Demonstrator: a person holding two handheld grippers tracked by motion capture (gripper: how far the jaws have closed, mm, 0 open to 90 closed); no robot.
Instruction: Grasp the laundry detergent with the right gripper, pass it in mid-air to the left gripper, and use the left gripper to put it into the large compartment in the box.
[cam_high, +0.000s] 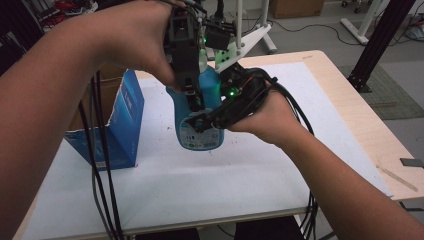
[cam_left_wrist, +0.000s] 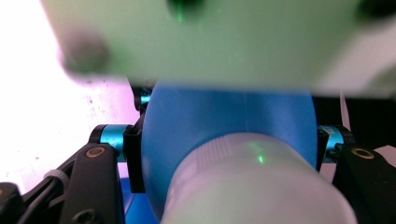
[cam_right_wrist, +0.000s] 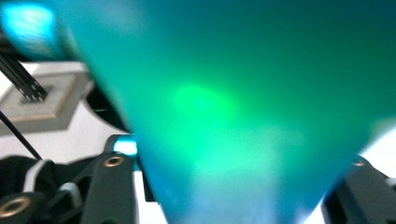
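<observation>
high view: blue bottle (cam_high: 202, 127) upright near mid counter (cam_high: 250, 175), white sheet over the top, bare wood along rt edge. base on or just above the sheet, can't tell which. left gripper (cam_high: 192, 97) down from above over the bottle's upper part, left hand (cam_high: 132, 37) wrapped round its body, green led lit. right gripper (cam_high: 205, 120) in from the rt side across the bottle's lower half, over the label, held by right hand (cam_high: 267, 117). black cables (cam_high: 102, 175) down off the near edge on the left, more under the rt forearm. open blue box (cam_high: 120, 125) standing just left of bottle, apart from it. white frame legs and black post on floor beyond the counter.

left gripper view: looking down along the bottle (cam_left_wrist: 224, 126); whitish ribbed cap (cam_left_wrist: 252, 186) close to lens, blurred. fingers (cam_left_wrist: 133, 158) clenched on the blue shoulder, one each side, pads touching plastic. pale blurred plate across the top. white counter at left.

right gripper view: bottle (cam_right_wrist: 243, 116) v. close, teal-blue w/ green glow, blurred. fingers (cam_right_wrist: 114, 186) tight vs both sides, grasping bottle. white counter (cam_right_wrist: 79, 135) and a grey-framed floor patch behind at left.
</observation>
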